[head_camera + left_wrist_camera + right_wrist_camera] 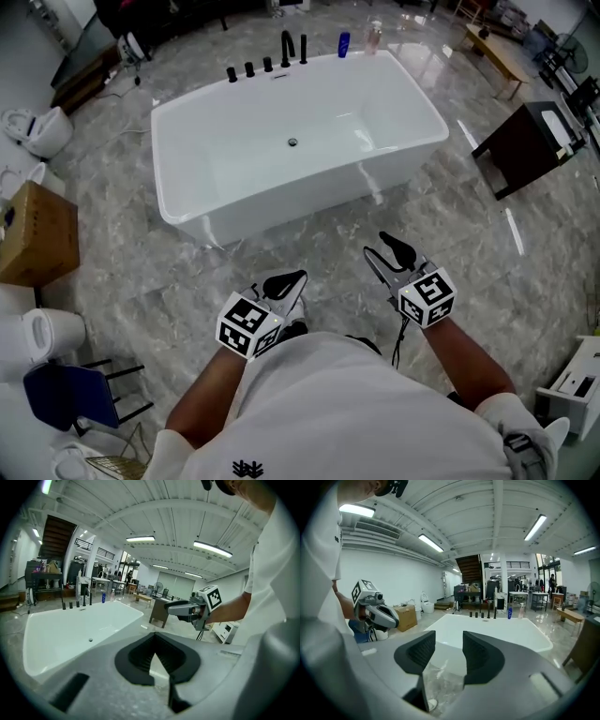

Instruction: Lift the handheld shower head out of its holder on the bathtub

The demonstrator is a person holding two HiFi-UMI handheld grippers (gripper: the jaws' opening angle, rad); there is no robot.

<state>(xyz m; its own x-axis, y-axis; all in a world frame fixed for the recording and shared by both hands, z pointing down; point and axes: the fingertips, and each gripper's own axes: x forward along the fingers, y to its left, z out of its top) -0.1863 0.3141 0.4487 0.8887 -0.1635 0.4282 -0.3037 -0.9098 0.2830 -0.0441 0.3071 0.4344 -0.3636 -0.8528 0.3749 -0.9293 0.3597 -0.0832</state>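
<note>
The white bathtub (pixel 187 202) stands ahead of me on the grey marble floor. On its far rim is a row of black fittings (pixel 249 68): three knobs, a curved spout (pixel 287 47) and the slim handheld shower head (pixel 303 49), upright in its holder. Both grippers hang well short of the tub's near wall, over the floor. My left gripper (pixel 284 284) is shut with nothing in it. My right gripper (pixel 386 255) is open and empty. The right gripper view shows the tub (pixel 501 632) and the fittings (pixel 487 614) far beyond the parted jaws.
A blue bottle (pixel 344 44) and a pink bottle (pixel 375 36) stand on the tub's far right corner. A dark cabinet (pixel 530 145) is at the right. A cardboard box (pixel 33 234), toilets (pixel 37 131) and a blue chair (pixel 70 394) line the left side.
</note>
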